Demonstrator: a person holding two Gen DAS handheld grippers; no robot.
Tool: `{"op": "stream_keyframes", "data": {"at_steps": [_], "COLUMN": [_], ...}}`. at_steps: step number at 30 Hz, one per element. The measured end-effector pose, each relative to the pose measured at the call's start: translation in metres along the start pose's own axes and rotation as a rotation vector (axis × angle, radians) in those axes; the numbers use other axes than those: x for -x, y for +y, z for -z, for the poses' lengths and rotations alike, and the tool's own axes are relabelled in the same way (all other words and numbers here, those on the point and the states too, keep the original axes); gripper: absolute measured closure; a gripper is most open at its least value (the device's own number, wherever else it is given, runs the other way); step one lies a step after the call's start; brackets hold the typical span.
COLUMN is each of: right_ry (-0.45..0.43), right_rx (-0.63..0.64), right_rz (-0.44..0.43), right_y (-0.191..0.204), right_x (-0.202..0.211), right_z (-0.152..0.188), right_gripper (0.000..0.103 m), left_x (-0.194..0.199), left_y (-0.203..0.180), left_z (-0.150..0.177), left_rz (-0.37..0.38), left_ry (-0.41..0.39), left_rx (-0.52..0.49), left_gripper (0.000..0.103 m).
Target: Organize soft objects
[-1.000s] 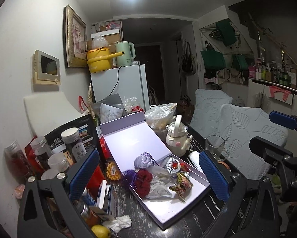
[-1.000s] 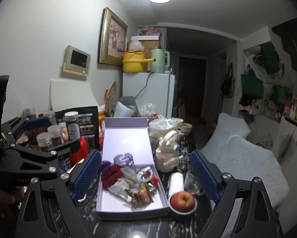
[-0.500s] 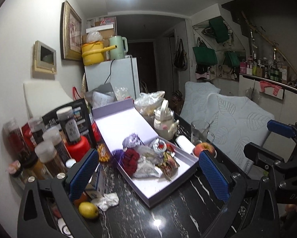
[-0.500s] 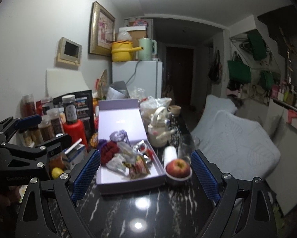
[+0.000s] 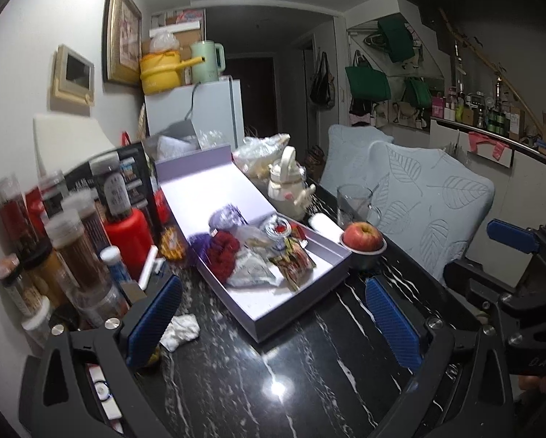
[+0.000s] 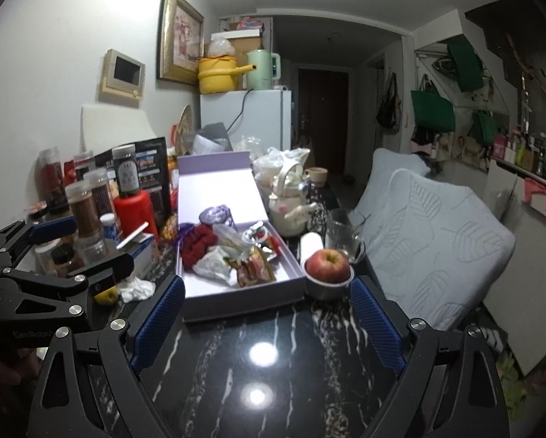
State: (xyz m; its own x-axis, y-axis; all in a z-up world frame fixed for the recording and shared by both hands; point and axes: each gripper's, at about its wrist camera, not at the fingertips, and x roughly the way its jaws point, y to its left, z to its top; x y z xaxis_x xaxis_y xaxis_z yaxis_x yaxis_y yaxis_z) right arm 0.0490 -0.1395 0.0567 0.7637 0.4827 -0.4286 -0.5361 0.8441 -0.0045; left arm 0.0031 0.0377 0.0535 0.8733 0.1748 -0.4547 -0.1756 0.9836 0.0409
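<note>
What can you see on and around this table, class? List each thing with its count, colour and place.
gift box: 1, lilac, open, table centre
red knitted item: 1, red, inside box
snack packet: 1, multicoloured, inside box
apple: 1, red, in metal bowl right of box
teapot: 1, cream, behind box
glass mug: 1, clear, behind apple
spice jars: several, left of box
crumpled tissue: 1, white, left of box
left claw: 1, blue pads, open
right claw: 1, blue pads, open
</note>
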Motion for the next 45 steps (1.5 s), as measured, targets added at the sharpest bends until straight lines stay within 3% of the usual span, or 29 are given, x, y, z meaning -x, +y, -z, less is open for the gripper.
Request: {"op": "stream_keyframes", "data": {"at_steps": [7, 45], "right_ry": [0.042, 0.037], "right_rx": [0.008, -0.005], "right_rz": [0.002, 0.010], "right_y": [0.001, -0.001], "right_x": [-0.006, 0.000], "right_z": [0.011, 0.012], "right_gripper": [0.009, 0.009], "left_x": [-0.005, -0.007], "left_y": [-0.005, 0.001], "left_z": [0.009, 0.010], "left_rz": [0.028, 0.038], "left_ry": [0.026, 0.041], "left_rx": [0.013, 0.038], "left_gripper": [0.000, 0.000]}}
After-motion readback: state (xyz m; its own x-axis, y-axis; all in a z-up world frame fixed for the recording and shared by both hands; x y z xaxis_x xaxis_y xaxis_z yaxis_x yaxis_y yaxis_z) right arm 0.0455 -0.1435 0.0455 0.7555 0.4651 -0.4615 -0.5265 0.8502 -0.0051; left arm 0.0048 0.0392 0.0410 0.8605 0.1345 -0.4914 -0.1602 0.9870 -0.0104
